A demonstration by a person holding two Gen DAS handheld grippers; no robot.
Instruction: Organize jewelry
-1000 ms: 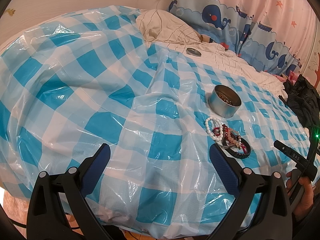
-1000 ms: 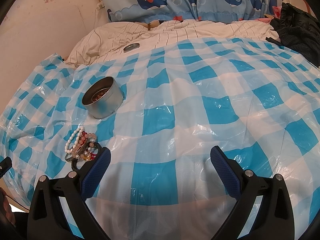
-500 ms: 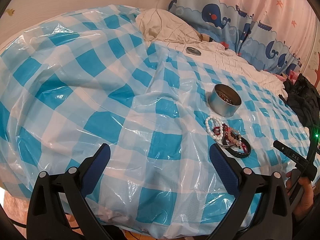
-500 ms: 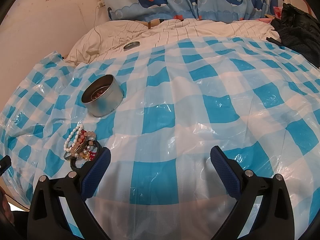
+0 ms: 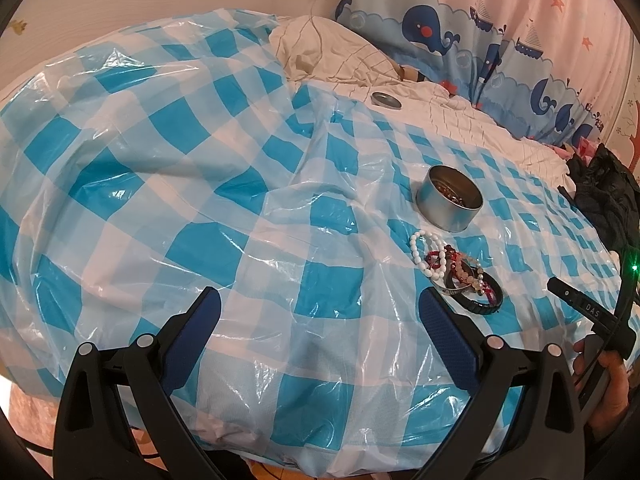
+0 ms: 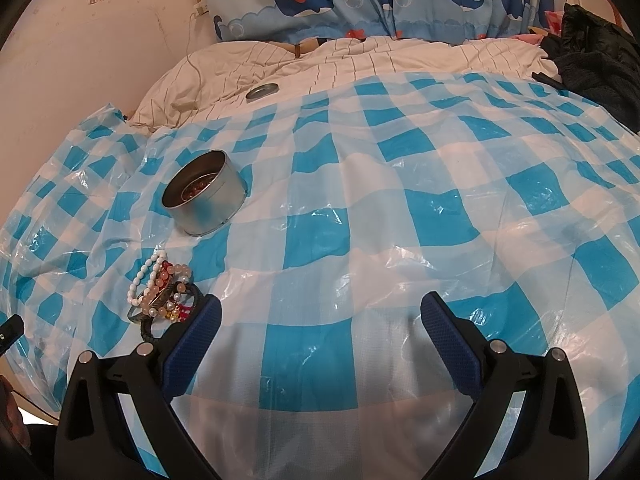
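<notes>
both grippers idle over the blue-and-white checked plastic sheet (image 5: 168,168), and almost nothing has changed over the last second: the views have only drifted a touch, and the jewelry has not moved. left gripper (image 5: 320,320) spread wide, nothing between its fingers, low centre of the left wrist view. right gripper (image 6: 320,318) likewise wide and empty, low centre of the right wrist view. pile of bracelets (image 5: 456,276) lies on the sheet right of centre in the left view: a white bead strand, pinkish and red beads, a dark band, all tangled together. in the right view the same pile sits lower left, just beside the right gripper's left finger (image 6: 192,340); whether they touch, cannot tell. open round tin (image 6: 204,198) stands just beyond the pile, upper left of centre, with reddish beads already in its bottom. its lid (image 6: 262,91) lies well apart on the striped bedding (image 6: 400,60) near the top. judgement: a pause between picks; some pieces stowed, the pile remains, and the right gripper is best placed for the next grab.
</notes>
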